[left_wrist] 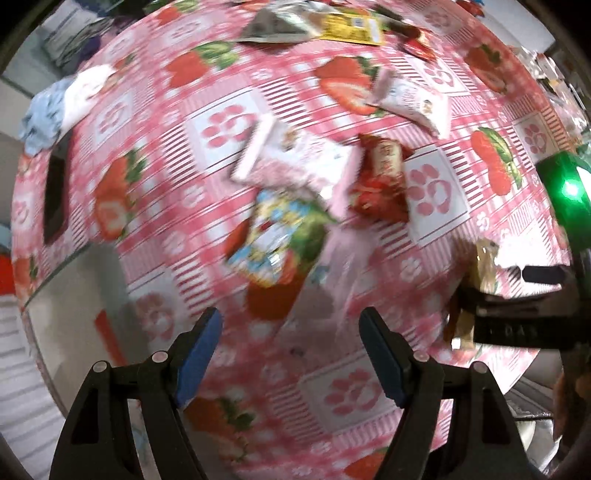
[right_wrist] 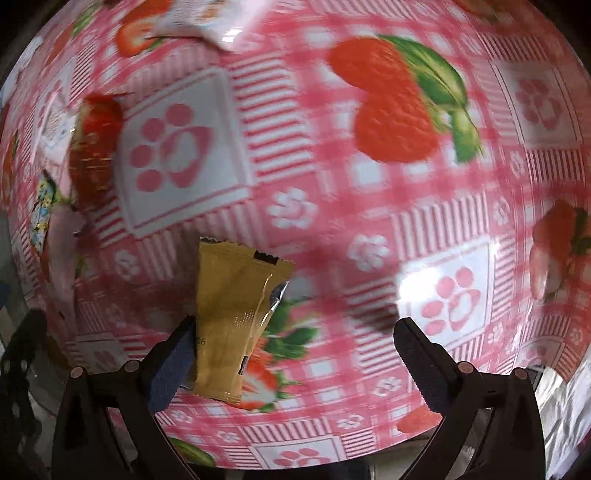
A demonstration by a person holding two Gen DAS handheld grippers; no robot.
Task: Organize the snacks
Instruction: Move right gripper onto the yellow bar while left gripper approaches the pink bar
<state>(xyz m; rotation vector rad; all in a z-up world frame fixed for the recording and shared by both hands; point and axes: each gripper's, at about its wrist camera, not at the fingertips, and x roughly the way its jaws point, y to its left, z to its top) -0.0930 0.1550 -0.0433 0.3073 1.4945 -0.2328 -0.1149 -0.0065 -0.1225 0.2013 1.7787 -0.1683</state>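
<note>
We're mid-sort on the strawberry tablecloth (left_wrist: 236, 122), and the right gripper (right_wrist: 295, 347) has its fingers spread wide, a gold sachet (right_wrist: 236, 317) leaning against the inside of its left pad while the other pad stands well apart from it. So nothing is pinching that packet; we judge it's either just being let go or just about to be taken, and we can't tell which from here. In the left wrist view the left gripper (left_wrist: 291, 350) hovers with its fingers parted too, nothing between them, pointed at the little cluster near the table's middle: a pink-and-white pack (left_wrist: 299, 158), a red wrapper (left_wrist: 382, 181) touching its right edge, and a colourful cartoon packet (left_wrist: 277, 240) tucked just below the pink one. Another white pouch (left_wrist: 413, 99) lies apart, further back, and a loose heap with a yellow packet (left_wrist: 351, 26) sits at the far edge. Everything's blurred, so labels are unreadable. Next, we reckon, the right fingers either close squarely on the gold sachet or back off cleanly, while the left drops toward the cartoon packet, which is closest.
</note>
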